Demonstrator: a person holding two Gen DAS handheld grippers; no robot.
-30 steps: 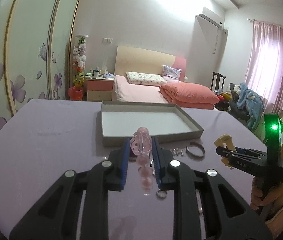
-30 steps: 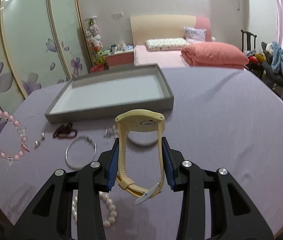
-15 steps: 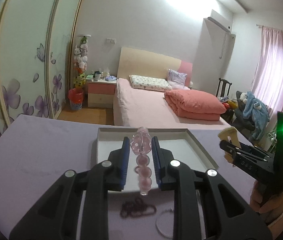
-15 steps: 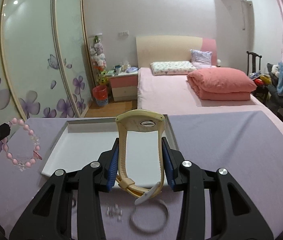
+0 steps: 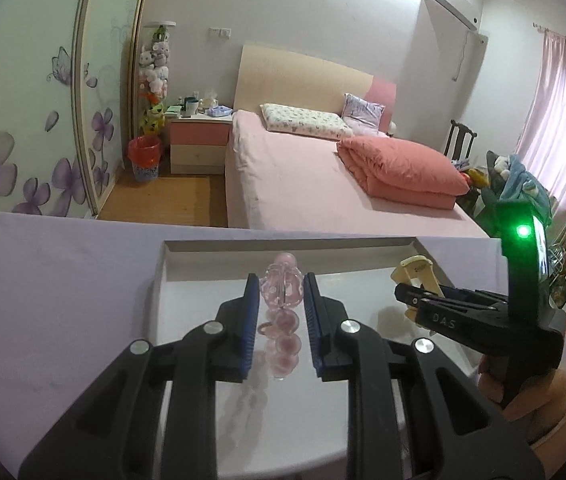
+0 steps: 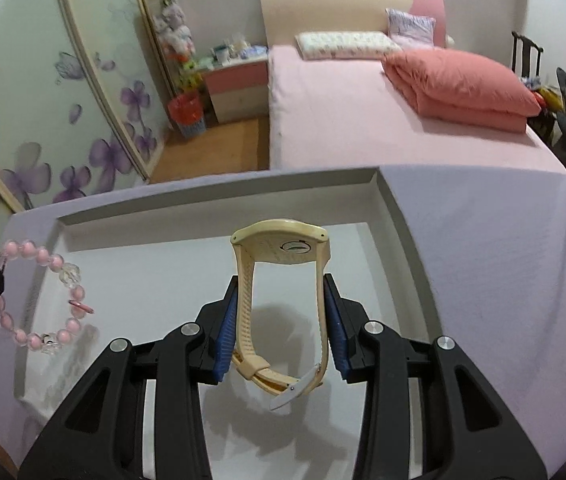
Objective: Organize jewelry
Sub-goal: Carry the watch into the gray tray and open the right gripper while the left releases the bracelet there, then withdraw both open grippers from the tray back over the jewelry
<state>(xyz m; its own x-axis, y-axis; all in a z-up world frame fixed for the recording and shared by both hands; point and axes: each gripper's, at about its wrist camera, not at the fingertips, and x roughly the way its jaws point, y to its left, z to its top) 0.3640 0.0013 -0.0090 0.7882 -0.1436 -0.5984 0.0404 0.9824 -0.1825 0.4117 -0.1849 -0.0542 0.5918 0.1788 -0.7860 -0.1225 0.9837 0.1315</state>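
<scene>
Left gripper (image 5: 279, 294): blue-padded fingers pinch a pink bead bracelet (image 5: 281, 312) by its clear faceted bead; the rest of the strand hangs down between the fingers, above the tray floor.
Right gripper (image 6: 281, 312): pads pressed against the two straps of a cream wristwatch (image 6: 283, 280); the watch case stands up past the fingertips, while the buckle end and a pale loose strap tip hang below the pads.
Pink bead bracelet, from the right wrist view (image 6: 39, 300): a full loop dangling from the left gripper's black tip at the tray's left edge, with a small pink ring charm on its inner side.
Wristwatch, from the left wrist view (image 5: 417, 276): only the cream case and strap tops show, poking out over the right gripper's black fingers at the tray's right edge.
Tray (image 6: 393, 216): shallow, grey-walled, white floor; it lies on the lavender tablecloth (image 6: 503, 264) near the table's far edge. Both grippers hang over it and cast shadows on the floor.
In the way: each gripper's own fingers hide the near part of the tray.
Right hand (image 5: 531, 396): grips the right gripper's black handle, which carries a lit green lamp (image 5: 523, 232).
Beyond the table: pink bed (image 5: 323, 184) with a folded coral quilt (image 5: 403, 172), a pink nightstand (image 5: 199, 140), a red waste basket (image 5: 145, 158), flowered wardrobe doors (image 5: 43, 120).
</scene>
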